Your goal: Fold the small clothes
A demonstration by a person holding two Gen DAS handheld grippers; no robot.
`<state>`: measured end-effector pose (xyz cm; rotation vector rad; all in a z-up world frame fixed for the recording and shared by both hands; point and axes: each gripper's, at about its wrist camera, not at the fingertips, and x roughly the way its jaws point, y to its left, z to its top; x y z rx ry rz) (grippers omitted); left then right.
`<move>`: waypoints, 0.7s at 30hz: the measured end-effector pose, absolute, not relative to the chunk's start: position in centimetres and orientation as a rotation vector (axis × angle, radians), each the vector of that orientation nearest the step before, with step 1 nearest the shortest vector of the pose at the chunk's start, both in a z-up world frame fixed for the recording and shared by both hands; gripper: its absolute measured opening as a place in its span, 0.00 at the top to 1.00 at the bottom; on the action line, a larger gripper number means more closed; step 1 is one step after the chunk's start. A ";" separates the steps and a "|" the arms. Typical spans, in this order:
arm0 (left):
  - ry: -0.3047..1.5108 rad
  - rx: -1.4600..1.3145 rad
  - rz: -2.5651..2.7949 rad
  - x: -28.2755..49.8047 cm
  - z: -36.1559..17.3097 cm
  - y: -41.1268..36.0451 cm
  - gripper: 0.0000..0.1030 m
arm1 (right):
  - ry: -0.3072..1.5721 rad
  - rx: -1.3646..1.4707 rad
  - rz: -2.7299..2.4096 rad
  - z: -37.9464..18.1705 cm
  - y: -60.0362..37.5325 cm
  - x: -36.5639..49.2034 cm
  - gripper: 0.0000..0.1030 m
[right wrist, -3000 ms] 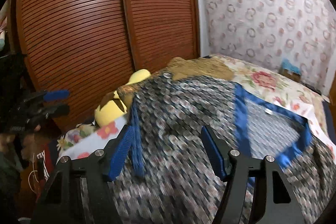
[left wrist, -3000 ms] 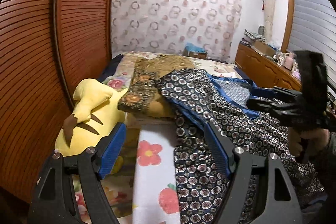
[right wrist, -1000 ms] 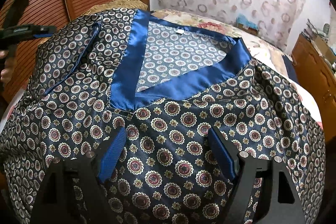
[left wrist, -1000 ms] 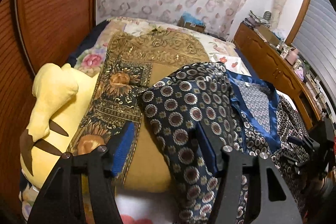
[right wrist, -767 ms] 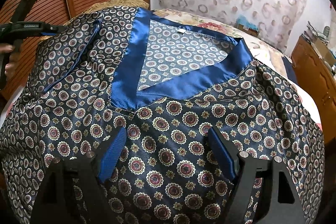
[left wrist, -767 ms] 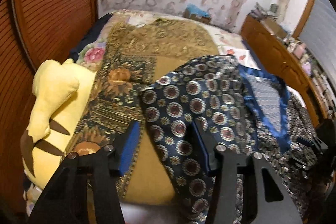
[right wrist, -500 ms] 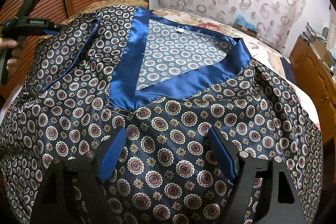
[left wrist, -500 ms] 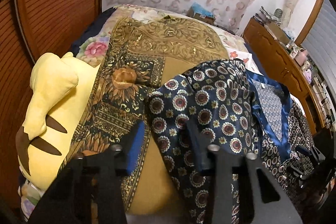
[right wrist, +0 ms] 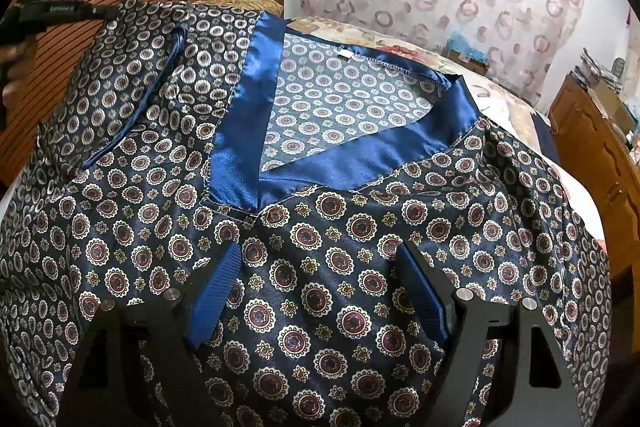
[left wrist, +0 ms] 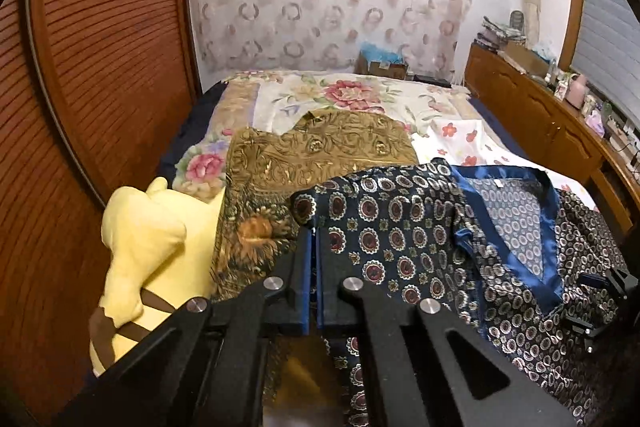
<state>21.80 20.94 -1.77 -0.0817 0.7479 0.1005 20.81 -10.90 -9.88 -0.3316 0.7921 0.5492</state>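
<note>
A dark blue patterned shirt (right wrist: 340,267) with a satin blue V-neck (right wrist: 240,131) lies spread on the bed, also seen as the shirt (left wrist: 400,227) in the left wrist view. My left gripper (left wrist: 314,227) holds the shirt's left sleeve edge; its jaws are closing flat together with the fabric pinched between the pads. The right wrist view shows that left gripper (right wrist: 100,11) at the upper left, holding the sleeve corner raised. My right gripper (right wrist: 318,255) hovers open over the shirt's front below the neckline, with nothing gripped. It appears as the right gripper (left wrist: 600,291) at the right edge.
A yellow plush toy (left wrist: 148,251) lies left of the shirt. A gold patterned cloth (left wrist: 320,151) sits beyond the sleeve on the floral bed sheet (left wrist: 352,95). Slatted wooden wardrobe doors (left wrist: 100,67) stand on the left, a wooden dresser (left wrist: 540,119) on the right.
My left gripper went from open around the sleeve edge to shut on it and rose a little with the fabric. The right gripper stayed open and still.
</note>
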 end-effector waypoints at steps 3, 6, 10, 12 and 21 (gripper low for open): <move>0.749 -0.071 0.094 22.3 -1.9 20.9 0.97 | 0.791 -0.332 0.550 -9.9 -11.0 20.7 0.21; 0.736 -0.064 0.081 22.0 -1.9 20.2 0.82 | 0.793 -0.330 0.551 -9.8 -11.0 20.7 0.21; 0.712 -0.014 0.049 21.4 -1.2 18.6 0.38 | 0.792 -0.330 0.551 -9.8 -11.0 20.7 0.21; 0.709 -0.004 0.029 21.3 -1.0 17.7 0.32 | 0.793 -0.329 0.551 -9.8 -11.0 20.7 0.21; 0.806 0.166 0.015 24.4 -3.5 13.3 0.31 | 0.796 -0.322 0.552 -9.7 -11.1 20.8 0.21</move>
